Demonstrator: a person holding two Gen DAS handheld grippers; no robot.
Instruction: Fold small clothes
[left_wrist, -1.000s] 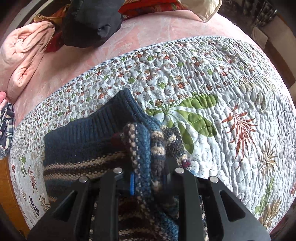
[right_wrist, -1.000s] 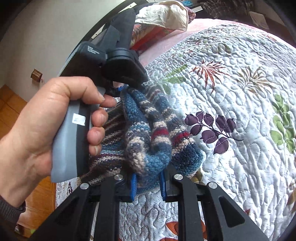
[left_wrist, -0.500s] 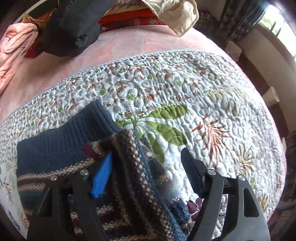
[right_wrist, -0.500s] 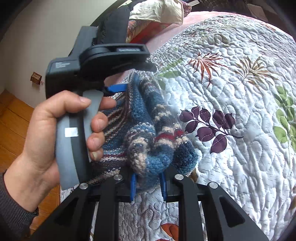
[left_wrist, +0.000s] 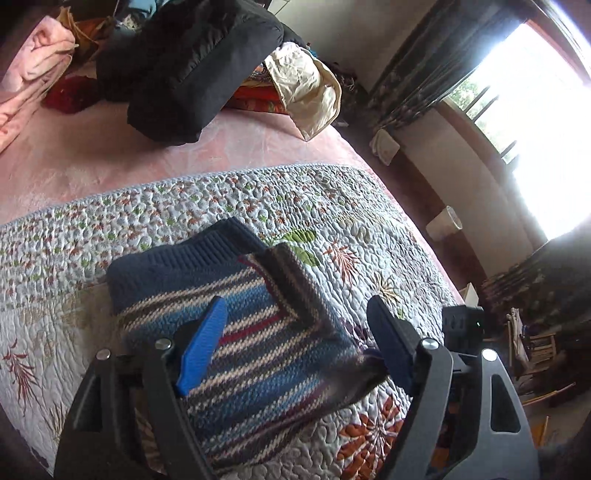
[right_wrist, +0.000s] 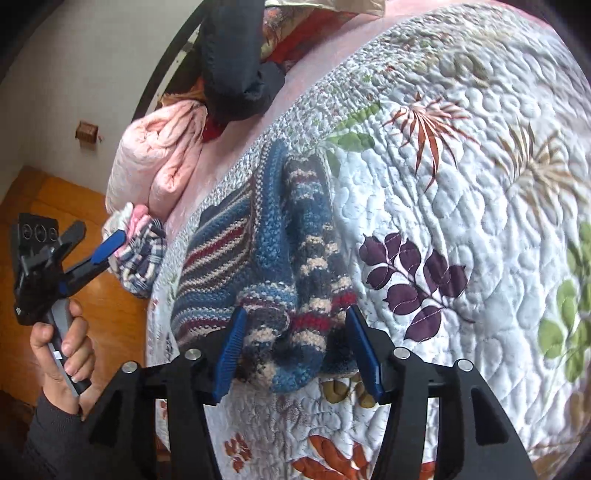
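Knitted and striped in blue, cream, grey and dark red, the small sweater lies on the floral quilt in the left wrist view, its navy ribbed hem toward the pink blanket beyond the quilt's edge. A second ago the left gripper was clamped on a bunched fold of the knit; half a second ago its fingers had parted, and now they stand wide apart above the sweater, holding nothing. One sleeve lies folded across the sweater's body. Past the quilt's far edge a dark padded garment and a cream cloth bag sit heaped on the pink blanket; what the bag holds I cannot tell. A white bin stands beyond the quilt by the window wall.

From the right wrist view, the right gripper, shut on the thick fold until half a second ago, now has its blue pads spread either side of the sweater's bunched edge. The left gripper, in a hand, has drawn away off the quilt's side, over the wooden floor. A checked cloth lies at the quilt's edge.
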